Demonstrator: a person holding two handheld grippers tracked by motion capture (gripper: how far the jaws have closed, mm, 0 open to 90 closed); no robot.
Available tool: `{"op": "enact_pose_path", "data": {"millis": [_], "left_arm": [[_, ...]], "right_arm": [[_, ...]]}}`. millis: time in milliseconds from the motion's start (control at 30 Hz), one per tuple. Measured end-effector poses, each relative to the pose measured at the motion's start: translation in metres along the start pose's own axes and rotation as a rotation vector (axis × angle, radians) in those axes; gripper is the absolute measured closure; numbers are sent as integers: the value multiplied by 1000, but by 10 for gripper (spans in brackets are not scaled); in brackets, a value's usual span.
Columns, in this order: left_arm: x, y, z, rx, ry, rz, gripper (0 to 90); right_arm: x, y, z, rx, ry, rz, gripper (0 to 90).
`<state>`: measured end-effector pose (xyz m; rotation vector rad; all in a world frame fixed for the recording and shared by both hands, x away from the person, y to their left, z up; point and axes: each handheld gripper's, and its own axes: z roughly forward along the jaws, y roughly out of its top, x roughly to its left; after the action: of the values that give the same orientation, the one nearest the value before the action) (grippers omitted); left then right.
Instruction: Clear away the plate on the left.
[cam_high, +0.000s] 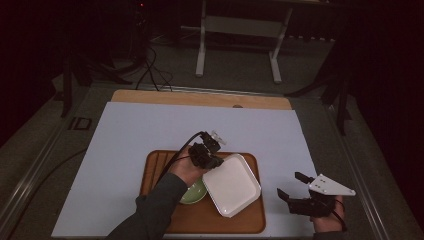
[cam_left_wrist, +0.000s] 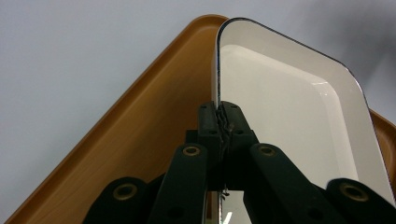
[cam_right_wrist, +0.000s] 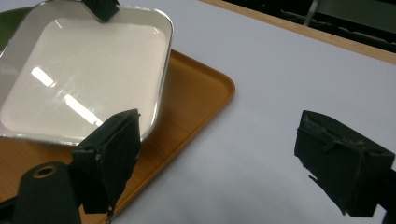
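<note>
White and square, the enamel dish (cam_high: 231, 184) sits tilted over the wooden tray (cam_high: 200, 220) in the high view, its left edge resting over a green bowl (cam_high: 192, 195). The left gripper (cam_high: 209, 159) clamps the dish's far left rim, with the person's hand (cam_high: 185, 170) behind it. The tray lies on a pale sheet (cam_high: 130, 145) covering the tabletop. The right gripper (cam_high: 292, 186) hovers over the sheet, right of the tray and apart from it, its fingers spread wide with nothing between them.

From the left gripper view, the fingers (cam_left_wrist: 208, 123) are closed tight on the dish's thin dark-edged rim (cam_left_wrist: 217, 70), with the tray's raised border (cam_left_wrist: 140, 116) to the left.

From the right gripper view, the two fingers (cam_right_wrist: 114, 154) stand wide apart, over the tray's corner (cam_right_wrist: 205, 93) and the bare sheet (cam_right_wrist: 261, 102); the dish (cam_right_wrist: 88, 79) lies further left, glossy with reflections.
</note>
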<state>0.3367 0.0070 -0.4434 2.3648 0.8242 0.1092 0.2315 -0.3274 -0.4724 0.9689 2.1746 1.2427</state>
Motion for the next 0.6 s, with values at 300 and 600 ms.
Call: {"op": "enact_pose_path", "data": {"millis": [300, 600], "left_arm": [[-7, 6, 19, 46, -16, 8, 889], [-1, 9, 35, 58, -30, -20, 881]], "right_arm": [[0, 0, 0, 2, 1, 0, 144], [0, 0, 1, 4, 4, 0, 144]]}}
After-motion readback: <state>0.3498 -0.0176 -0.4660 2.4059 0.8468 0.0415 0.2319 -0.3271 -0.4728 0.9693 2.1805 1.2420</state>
